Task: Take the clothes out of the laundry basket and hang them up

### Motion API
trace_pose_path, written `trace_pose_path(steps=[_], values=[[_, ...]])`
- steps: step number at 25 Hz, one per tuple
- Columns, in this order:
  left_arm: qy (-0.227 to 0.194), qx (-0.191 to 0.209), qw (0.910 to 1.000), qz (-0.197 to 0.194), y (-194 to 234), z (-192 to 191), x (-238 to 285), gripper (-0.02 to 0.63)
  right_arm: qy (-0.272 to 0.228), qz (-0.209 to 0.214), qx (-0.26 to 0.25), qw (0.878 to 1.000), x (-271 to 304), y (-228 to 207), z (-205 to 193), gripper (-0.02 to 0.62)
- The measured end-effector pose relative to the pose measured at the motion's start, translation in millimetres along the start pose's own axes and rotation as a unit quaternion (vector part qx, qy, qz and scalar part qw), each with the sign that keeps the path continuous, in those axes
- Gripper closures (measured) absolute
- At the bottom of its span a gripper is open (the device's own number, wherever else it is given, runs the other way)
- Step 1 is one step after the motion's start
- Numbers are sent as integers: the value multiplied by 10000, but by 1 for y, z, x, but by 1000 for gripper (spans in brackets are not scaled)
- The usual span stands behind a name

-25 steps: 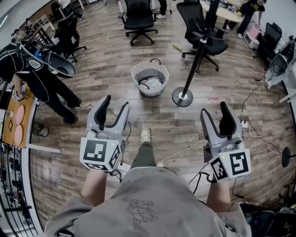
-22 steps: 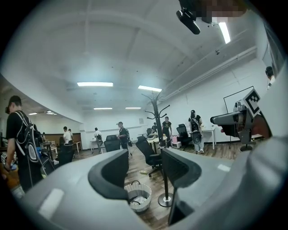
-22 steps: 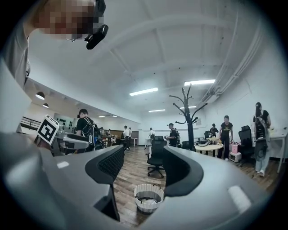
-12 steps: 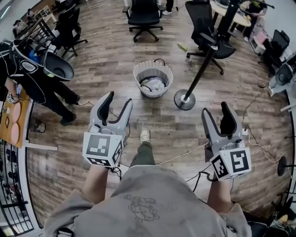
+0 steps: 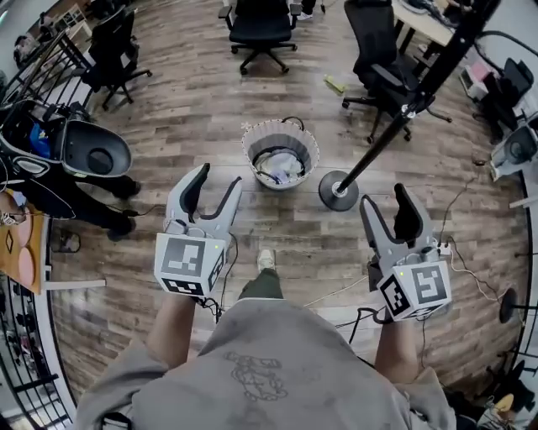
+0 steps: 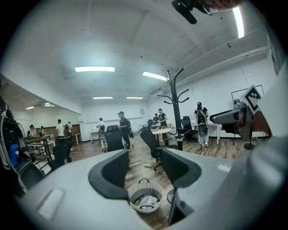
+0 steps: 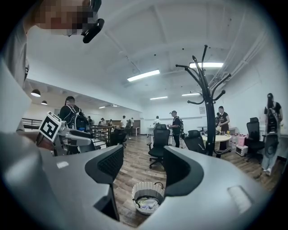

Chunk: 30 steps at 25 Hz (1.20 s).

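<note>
1. Laundry basket (image 5: 252, 143) — white, woven and round, standing upright on the wood floor (image 5: 193, 101). I take it as my reference for every entry below.
2. Clothes (image 5: 282, 164) — a pale bundle lying inside the basket, with a dark loop over part of it.
3. Left gripper (image 5: 217, 176) — held in the air on my side of the basket, slightly to its left. The jaws are spread and grasp nothing; its own view shows only the basket through the gap.
4. Right gripper (image 5: 383, 197) — in the air on my side of the basket, further off to its right. The jaws are released and nothing is between them.
5. Coat stand (image 5: 395, 126) — black, its round base just right of the basket.
6. Office chair (image 5: 256, 25) — black, well beyond the basket.
7. Shoe (image 5: 266, 259) — on the floor on my side of the basket, between the two grippers.
</note>
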<state>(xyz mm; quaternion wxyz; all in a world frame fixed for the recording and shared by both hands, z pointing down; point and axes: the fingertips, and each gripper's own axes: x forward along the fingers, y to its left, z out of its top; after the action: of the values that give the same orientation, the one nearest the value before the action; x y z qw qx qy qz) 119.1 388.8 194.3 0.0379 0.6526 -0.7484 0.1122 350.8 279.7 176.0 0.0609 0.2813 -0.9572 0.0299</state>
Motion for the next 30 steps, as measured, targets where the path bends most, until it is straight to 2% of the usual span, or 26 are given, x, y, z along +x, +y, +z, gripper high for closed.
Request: trace_pose_path(steps=[6, 11, 21, 30], values=[[123, -21, 9997, -221, 57, 1, 69, 384, 178, -111, 46, 9998, 87, -9, 4, 308], [98, 59, 9993, -352, 91, 3, 106, 384, 172, -182, 74, 9997, 138, -9, 7, 308], [284, -55, 9987, -412, 115, -11, 156, 384, 453, -221, 187, 9986, 191, -30, -9, 308], [627, -57, 9975, -310, 124, -41, 219, 384, 855, -58, 230, 9961, 262, -70, -53, 307]])
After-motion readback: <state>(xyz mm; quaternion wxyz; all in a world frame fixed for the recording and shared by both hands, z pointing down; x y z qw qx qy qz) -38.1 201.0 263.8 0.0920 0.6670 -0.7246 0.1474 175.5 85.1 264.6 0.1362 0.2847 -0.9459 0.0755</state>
